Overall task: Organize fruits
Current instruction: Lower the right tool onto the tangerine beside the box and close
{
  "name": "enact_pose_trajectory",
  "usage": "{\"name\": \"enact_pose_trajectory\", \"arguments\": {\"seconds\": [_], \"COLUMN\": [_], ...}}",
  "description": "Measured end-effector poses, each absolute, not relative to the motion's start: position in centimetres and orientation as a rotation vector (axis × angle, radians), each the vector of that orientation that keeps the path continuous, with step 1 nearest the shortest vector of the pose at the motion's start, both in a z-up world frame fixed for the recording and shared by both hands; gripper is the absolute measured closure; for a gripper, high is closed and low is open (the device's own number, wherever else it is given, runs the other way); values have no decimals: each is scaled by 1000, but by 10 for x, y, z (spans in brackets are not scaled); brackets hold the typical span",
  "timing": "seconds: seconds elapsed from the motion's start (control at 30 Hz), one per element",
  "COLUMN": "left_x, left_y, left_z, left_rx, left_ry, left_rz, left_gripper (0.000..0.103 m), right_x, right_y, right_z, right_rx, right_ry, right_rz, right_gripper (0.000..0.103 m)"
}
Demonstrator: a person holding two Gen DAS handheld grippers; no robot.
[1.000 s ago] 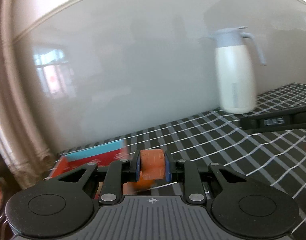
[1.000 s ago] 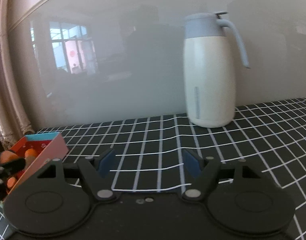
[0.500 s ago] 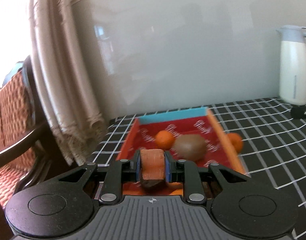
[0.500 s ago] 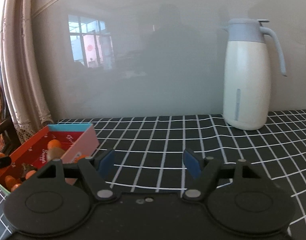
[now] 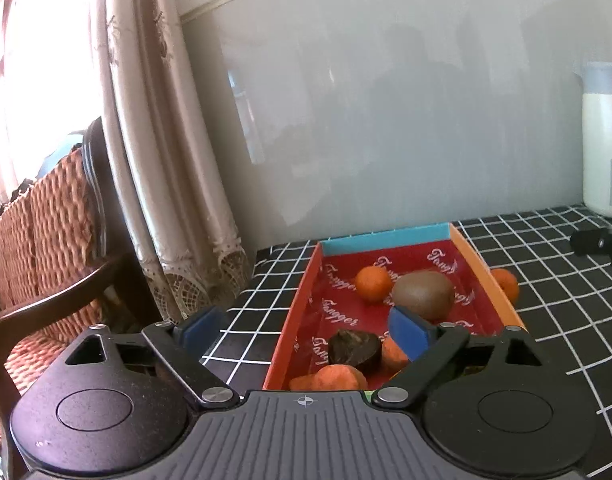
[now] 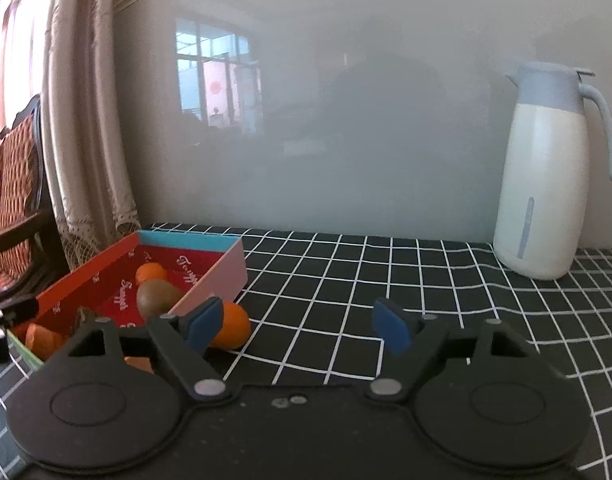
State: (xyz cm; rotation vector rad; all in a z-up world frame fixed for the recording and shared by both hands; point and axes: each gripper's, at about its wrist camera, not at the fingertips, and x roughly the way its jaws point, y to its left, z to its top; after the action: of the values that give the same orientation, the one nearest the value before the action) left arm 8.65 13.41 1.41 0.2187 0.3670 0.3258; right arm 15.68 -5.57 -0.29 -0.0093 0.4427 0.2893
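Note:
A red box (image 5: 306, 292) with a blue far wall lies on the checked table. It holds a small orange (image 5: 372, 283), a brown kiwi (image 5: 424, 294), a dark brown piece (image 5: 354, 350) and orange pieces (image 5: 338, 378). My left gripper (image 5: 303, 326) is open and empty just above the box's near end. Another orange (image 5: 505, 283) lies on the table outside the box's right wall. In the right wrist view the box (image 6: 221, 270) sits at the left, and that orange (image 6: 231, 326) lies just beyond my open, empty right gripper (image 6: 301, 324).
A white jug with a grey-blue lid (image 6: 542, 196) stands at the back right against the glossy wall. A curtain (image 5: 157, 160) and a wicker chair (image 5: 37, 232) are past the table's left edge. The checked tablecloth (image 6: 386, 280) spreads to the right.
My left gripper has opened and let go of the orange-brown piece, which now lies in the box's near end. Both views have swung left toward the box.

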Motion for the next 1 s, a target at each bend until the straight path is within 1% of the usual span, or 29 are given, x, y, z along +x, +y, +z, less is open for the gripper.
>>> {"name": "enact_pose_trajectory", "arguments": {"seconds": [0.07, 0.13, 0.27, 0.4, 0.7, 1.0], "left_x": [83, 81, 76, 72, 72, 83], "left_y": [133, 133, 130, 123, 114, 129], "left_z": [17, 18, 19, 20, 15, 11], "left_rx": [208, 199, 182, 182, 210, 207], "left_ry": [351, 339, 312, 305, 297, 305], "left_rz": [331, 340, 358, 355, 340, 364], "left_gripper": [13, 11, 3, 3, 0, 0], "right_x": [155, 151, 143, 136, 137, 146], "right_y": [-52, -49, -38, -31, -18, -13], "right_z": [-3, -2, -2, -3, -10, -19], "right_rx": [-41, -78, -165, -219, -292, -319], "right_ry": [431, 415, 387, 382, 413, 438], "right_rz": [298, 316, 358, 421, 479, 484], "right_gripper": [19, 14, 14, 12, 12, 12]}}
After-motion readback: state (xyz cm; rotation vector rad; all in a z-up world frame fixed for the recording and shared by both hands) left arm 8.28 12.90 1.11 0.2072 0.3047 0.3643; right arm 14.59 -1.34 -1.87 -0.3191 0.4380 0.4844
